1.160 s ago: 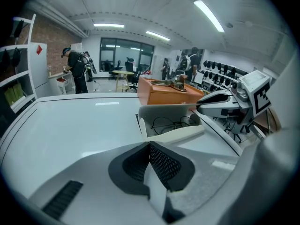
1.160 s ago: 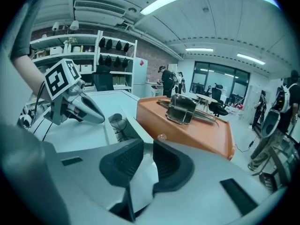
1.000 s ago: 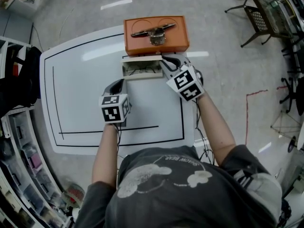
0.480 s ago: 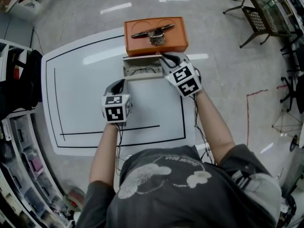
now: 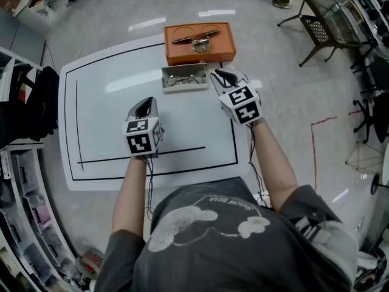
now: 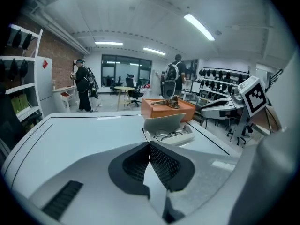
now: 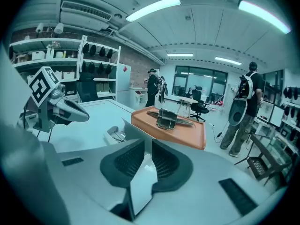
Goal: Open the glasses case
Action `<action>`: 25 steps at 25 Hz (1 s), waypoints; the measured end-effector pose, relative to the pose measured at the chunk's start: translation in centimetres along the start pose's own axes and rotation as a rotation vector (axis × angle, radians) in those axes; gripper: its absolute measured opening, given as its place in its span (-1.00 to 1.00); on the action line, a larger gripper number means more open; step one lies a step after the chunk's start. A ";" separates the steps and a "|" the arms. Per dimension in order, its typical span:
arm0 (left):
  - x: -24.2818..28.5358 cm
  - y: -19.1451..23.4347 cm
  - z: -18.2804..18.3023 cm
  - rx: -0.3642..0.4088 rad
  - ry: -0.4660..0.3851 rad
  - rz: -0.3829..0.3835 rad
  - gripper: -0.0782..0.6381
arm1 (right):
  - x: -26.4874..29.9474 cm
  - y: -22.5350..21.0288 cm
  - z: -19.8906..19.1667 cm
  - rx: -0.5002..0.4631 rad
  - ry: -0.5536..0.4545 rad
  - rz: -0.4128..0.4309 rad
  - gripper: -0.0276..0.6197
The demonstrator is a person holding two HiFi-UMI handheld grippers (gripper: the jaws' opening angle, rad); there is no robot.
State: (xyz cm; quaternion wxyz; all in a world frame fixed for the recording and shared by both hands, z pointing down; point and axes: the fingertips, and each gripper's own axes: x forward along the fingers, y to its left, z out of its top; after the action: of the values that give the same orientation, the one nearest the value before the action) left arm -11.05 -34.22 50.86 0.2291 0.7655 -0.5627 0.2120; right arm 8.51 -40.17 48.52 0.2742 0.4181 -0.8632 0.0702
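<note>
The grey glasses case [image 5: 185, 76] lies open near the table's far edge, its lid up and a pair of glasses [image 5: 182, 81] inside; it also shows in the left gripper view as the case [image 6: 169, 130]. My right gripper [image 5: 218, 74] hovers just right of the case, apart from it. Its jaws [image 7: 144, 147] have just opened to a narrow slit with nothing between them. My left gripper [image 5: 144, 106] hangs over the middle of the table, well short of the case. Its pads [image 6: 159, 161] meet at the tip, with nothing held.
An orange box [image 5: 182, 53] with a metal clamp-like piece [image 5: 196, 39] on top stands right behind the case. The white table [image 5: 103, 102] carries black outline marks. Shelving [image 5: 24, 108] stands at left, a chair [image 5: 325, 20] at far right, and people walk in the background.
Both grippers have risen and drawn back toward the person. The right gripper, earlier at the case's right end by the lid, now stands off it. The case stays open.
</note>
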 end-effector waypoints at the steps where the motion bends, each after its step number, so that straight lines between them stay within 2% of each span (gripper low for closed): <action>1: -0.8 -0.1 0.0 0.003 -0.010 -0.005 -0.78 | -0.7 0.2 0.4 0.003 -0.012 -0.019 -0.76; 5: -4.0 -0.4 0.0 0.005 -0.045 -0.031 -0.78 | -3.5 1.6 1.4 0.019 -0.050 -0.071 -0.86; 11: -9.0 -1.6 -0.1 0.010 -0.101 -0.107 -0.78 | -7.6 5.0 1.9 0.023 -0.071 -0.079 -0.91; 15: -12.3 -1.8 -1.1 0.012 -0.134 -0.120 -0.78 | -10.4 7.2 2.6 0.057 -0.127 -0.098 -0.91; 21: -17.8 -2.8 -3.8 0.007 -0.182 -0.194 -0.78 | -14.8 11.8 1.3 0.069 -0.121 -0.113 -0.91; 25: -21.5 -2.9 -5.9 0.001 -0.205 -0.209 -0.78 | -17.5 15.6 -0.4 0.090 -0.098 -0.114 -0.91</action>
State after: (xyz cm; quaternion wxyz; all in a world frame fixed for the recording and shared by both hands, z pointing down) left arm -14.65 -13.58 42.75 0.1908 0.8377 -0.5002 0.1079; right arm 5.59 -18.12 41.29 0.2163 0.4813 -0.8464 0.0725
